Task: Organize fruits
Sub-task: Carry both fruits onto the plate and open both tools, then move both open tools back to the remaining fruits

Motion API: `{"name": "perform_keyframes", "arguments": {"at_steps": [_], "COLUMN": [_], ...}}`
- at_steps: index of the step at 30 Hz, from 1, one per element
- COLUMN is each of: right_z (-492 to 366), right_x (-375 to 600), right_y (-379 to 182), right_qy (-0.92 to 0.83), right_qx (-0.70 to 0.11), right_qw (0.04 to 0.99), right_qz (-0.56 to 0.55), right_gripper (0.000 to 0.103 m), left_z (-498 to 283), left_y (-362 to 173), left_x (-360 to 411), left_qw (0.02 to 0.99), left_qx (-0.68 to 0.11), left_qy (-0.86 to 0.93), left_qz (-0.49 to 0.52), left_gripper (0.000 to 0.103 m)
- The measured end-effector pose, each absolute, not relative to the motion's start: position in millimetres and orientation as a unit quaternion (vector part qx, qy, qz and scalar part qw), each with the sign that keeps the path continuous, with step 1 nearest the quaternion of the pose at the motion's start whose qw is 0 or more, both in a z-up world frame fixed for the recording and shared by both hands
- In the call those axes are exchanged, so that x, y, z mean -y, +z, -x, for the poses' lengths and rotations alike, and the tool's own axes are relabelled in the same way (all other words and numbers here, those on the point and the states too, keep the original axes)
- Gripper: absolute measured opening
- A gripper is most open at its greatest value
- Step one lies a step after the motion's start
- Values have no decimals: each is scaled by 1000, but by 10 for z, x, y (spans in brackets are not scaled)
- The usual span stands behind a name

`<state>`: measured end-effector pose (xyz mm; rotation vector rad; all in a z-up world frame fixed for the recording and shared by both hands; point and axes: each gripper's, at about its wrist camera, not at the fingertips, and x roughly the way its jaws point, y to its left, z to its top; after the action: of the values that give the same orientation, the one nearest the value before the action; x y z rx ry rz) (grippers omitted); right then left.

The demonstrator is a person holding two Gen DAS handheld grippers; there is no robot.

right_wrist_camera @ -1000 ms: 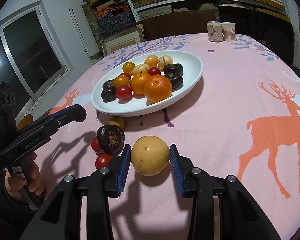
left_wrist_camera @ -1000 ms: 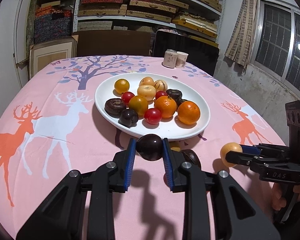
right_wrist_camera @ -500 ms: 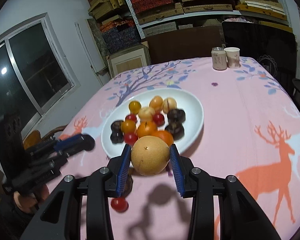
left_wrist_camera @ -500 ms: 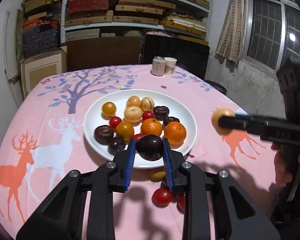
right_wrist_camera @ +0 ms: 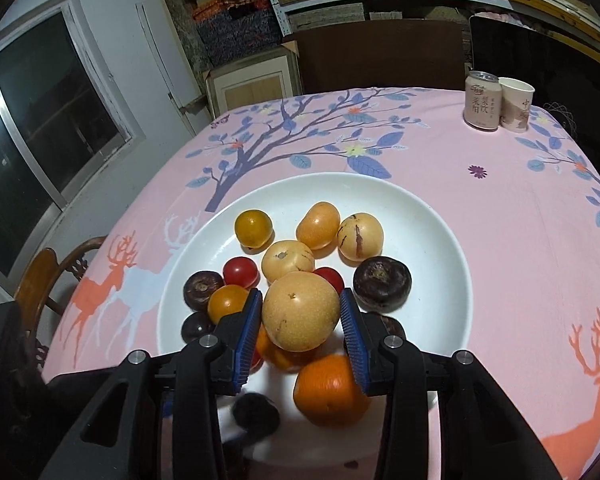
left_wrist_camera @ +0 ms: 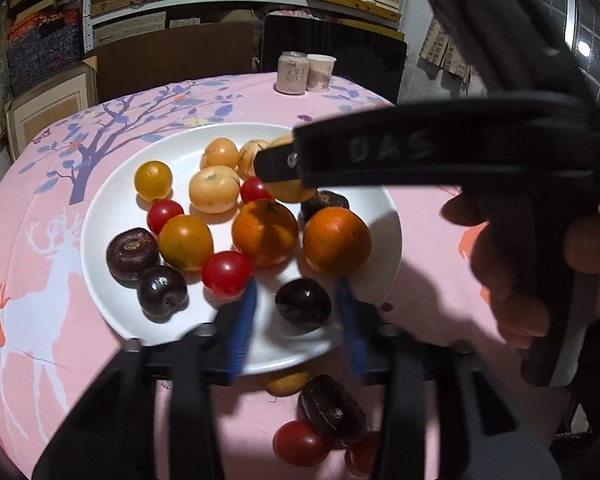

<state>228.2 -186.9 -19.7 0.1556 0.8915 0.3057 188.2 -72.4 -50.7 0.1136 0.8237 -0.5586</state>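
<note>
**Plate** (left_wrist_camera: 112,184): white, mid-counter on the pink deer cloth (left_wrist_camera: 40,240). It holds the sorted fruit: yellow, red, orange and dark pieces.

**Left gripper** (left_wrist_camera: 296,316): at the near rim of the plate, pointing down and away.
- Jaws: opening, blue pads blurred, spread clear of the fruit on both sides.
- Contents: dark plum (left_wrist_camera: 303,302), between the pads but not touched by either. It lies on the near floor of the plate, just right of a red tomato (left_wrist_camera: 227,274); judged already let go.
- Relation: plum straight ahead of the gripper, round, no long axis to speak of.

**Loose fruit on counter** (left_wrist_camera: 332,410): a dark piece, red tomatoes and a yellow piece, just off the near rim, below the left gripper. Judged still to be gathered; the left gripper is the nearer one.

**Right gripper** (right_wrist_camera: 301,322): over the near-middle of the plate, above the heaped fruit.
- Jaws: opening slightly; both pads seem to sit against the fruit's flanks still.
- Contents: pear (right_wrist_camera: 300,310), round and pale yellow, pinched across its width, stem end facing the camera.
- Relation: pear held above the oranges (right_wrist_camera: 328,390), not resting on the plate. Bare plate lies to the right, past the dark fruit (right_wrist_camera: 382,284); a drop straight down would likely land on other fruit and roll.
</note>
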Motion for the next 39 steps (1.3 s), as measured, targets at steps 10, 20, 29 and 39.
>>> {"name": "perform_keyframes", "arguments": {"at_steps": [10, 20, 29, 39], "right_z": [-1728, -913, -1046, -927], "right_x": [2127, 1548, 1390, 1974], "right_y": [-49, -454, -579, -427], "right_qy": [131, 212, 210, 196], "right_qx": [-387, -417, -436, -396], "right_qw": [907, 884, 875, 891], "right_qz": [-98, -16, -19, -102], "right_gripper": [57, 52, 29, 21], "left_z": [-1488, -1441, -1412, -1302], "left_y": [-230, -338, -381, -428], "left_x": [276, -317, -241, 41], "left_qw": [909, 932, 933, 912], "left_qx": [-328, -316, -315, -327], "left_qy": [-255, -171, -176, -246], "left_qz": [-33, 51, 17, -31], "left_gripper": [73, 82, 83, 83]}}
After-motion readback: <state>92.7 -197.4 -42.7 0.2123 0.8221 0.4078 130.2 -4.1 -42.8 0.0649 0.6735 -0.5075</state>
